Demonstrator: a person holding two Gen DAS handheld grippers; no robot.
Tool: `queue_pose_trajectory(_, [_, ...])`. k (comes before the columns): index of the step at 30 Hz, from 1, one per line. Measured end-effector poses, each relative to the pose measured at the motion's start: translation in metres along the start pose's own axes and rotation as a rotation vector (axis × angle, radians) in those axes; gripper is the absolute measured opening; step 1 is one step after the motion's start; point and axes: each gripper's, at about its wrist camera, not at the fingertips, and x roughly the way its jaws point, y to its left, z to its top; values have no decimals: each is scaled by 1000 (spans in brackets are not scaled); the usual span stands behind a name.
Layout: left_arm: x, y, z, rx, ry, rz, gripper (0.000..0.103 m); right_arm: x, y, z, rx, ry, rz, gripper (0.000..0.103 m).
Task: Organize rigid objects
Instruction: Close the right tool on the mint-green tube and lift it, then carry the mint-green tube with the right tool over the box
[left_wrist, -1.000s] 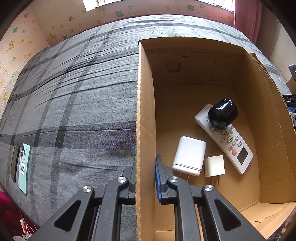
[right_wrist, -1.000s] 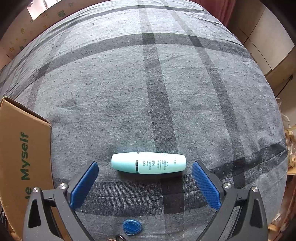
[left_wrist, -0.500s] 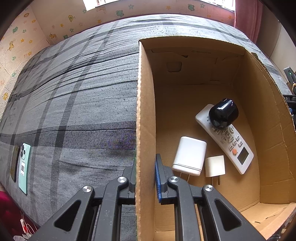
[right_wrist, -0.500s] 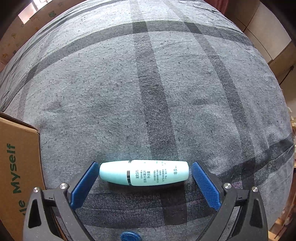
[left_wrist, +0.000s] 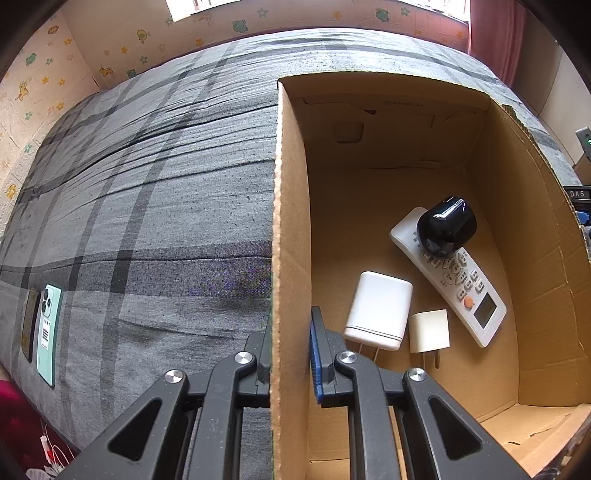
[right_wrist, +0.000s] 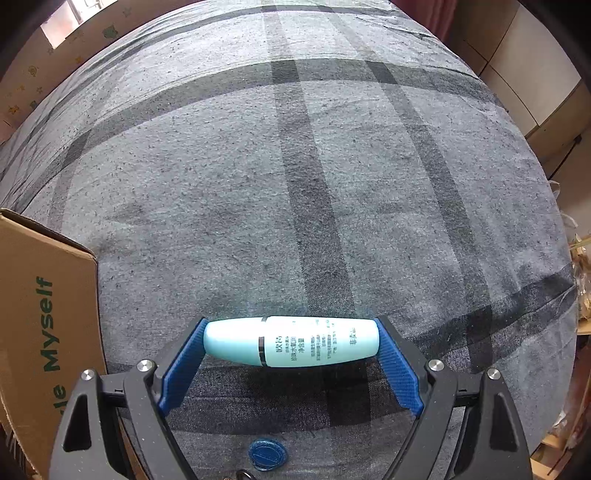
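Clamped on the cardboard box (left_wrist: 291, 221) wall, my left gripper (left_wrist: 290, 354) holds firm, while my right gripper (right_wrist: 291, 354) has just been closing endwise around the mint bottle (right_wrist: 291, 341) lying on the bedspread (right_wrist: 295, 166) beside the box, pads seemingly touching both ends.

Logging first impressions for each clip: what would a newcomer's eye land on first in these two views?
Probably the pale turquoise bottle lying crosswise on the grey plaid bedcover, the right gripper closing on it, a blue pad at each end. Next, the left gripper clamped on the near wall of the open cardboard box. Inside lie a white remote with a glossy black case on it, and two white chargers.
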Motion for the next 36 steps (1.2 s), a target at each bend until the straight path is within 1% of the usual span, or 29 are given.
queue_pose_trajectory(3, [0,0,0,-3,1,-3,16,-10,3,-2,1,-8,15,91])
queue_pose_trajectory(9, [-1,1,1,-1,1,-6,16,-37,16,-9,-27,-28,17,91])
queue_pose_trajectory(15, [0,2,1,-2,3,-11,16,-66,17,-14,-54,-62,23,91])
queue_pose_trajectory(19, [1,2,1,-4,1,-14,16,-83,26,-15,-81,-83,28,91])
queue_pose_trajectory(26, [1,2,1,0,1,-15,15,-116,52,-21,-146,-123,36,91])
queue_pose_trajectory(36, [0,2,1,2,0,-20,15,-155,95,-32,-231,-185,77,91])
